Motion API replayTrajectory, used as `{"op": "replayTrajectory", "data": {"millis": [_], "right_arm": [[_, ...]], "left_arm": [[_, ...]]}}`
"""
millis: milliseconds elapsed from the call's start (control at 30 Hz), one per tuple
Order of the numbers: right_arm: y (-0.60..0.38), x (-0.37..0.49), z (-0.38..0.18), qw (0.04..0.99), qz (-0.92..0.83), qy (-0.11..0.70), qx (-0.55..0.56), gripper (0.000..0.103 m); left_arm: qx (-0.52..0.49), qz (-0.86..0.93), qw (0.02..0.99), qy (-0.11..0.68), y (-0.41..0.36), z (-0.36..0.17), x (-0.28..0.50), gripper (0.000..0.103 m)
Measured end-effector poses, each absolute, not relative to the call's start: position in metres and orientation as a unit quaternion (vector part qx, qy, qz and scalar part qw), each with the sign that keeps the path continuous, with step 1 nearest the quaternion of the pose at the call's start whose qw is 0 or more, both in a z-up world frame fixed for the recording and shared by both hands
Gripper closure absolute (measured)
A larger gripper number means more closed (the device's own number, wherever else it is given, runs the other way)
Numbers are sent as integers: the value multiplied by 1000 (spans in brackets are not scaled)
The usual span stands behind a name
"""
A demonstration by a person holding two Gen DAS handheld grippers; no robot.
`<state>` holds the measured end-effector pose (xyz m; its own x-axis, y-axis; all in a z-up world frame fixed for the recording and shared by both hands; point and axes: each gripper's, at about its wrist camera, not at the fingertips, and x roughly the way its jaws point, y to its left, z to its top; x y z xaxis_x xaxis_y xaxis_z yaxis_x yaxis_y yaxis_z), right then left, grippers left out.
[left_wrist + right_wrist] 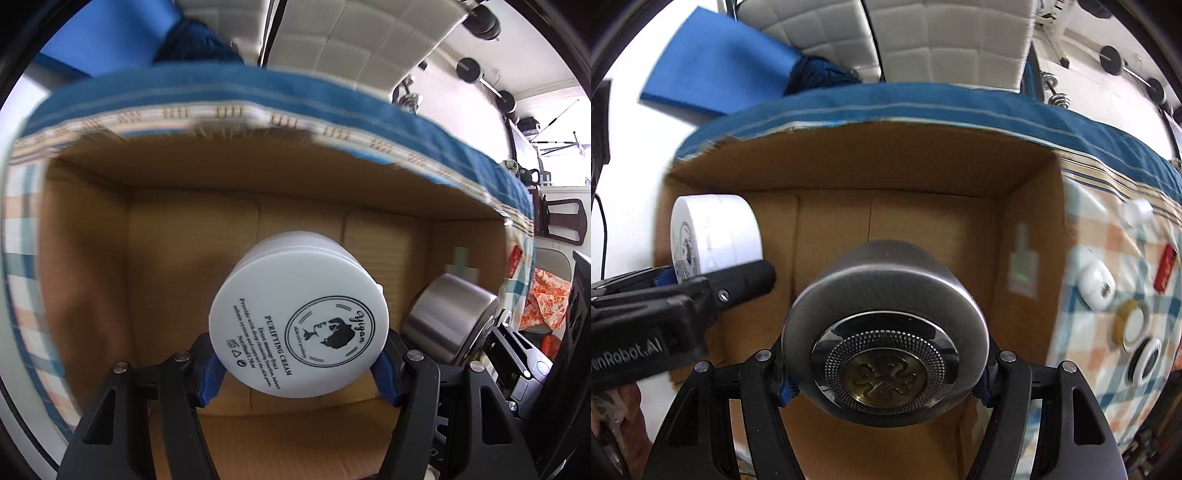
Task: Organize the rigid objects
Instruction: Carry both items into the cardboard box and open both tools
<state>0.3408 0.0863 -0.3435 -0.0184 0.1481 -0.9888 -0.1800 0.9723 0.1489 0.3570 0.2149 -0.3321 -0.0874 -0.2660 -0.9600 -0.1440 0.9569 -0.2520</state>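
Note:
My left gripper (299, 376) is shut on a white round cream jar (299, 317) with a black logo on its lid and holds it over the open cardboard box (258, 177). The jar also shows in the right wrist view (716, 232), at the left. My right gripper (886, 380) is shut on a round silver metal tin (886, 332) with an embossed brass centre, also over the box (849, 166). The tin shows at the right of the left wrist view (450, 317). The box floor under both is bare cardboard.
The box stands on a table with a blue and checked cloth (1108, 229). To the right of the box lie a white round case (1097, 282), a tape roll (1132, 321), a red item (1165, 266) and a small white cap (1137, 212). White padded chairs (945, 40) stand behind.

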Motion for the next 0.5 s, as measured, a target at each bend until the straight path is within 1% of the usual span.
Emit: {"op": "replayTrajectory", "data": {"millis": [133, 233, 500], "right_arm": [[93, 351, -371, 691, 108, 715, -27, 31], [92, 357, -388, 684, 98, 722, -34, 31], [102, 367, -407, 673, 96, 732, -40, 30]], "left_arm": [[-150, -51, 635, 756, 213, -368, 363, 40], [-142, -48, 627, 764, 209, -385, 367, 40], [-128, -37, 632, 763, 202, -391, 371, 40]]}}
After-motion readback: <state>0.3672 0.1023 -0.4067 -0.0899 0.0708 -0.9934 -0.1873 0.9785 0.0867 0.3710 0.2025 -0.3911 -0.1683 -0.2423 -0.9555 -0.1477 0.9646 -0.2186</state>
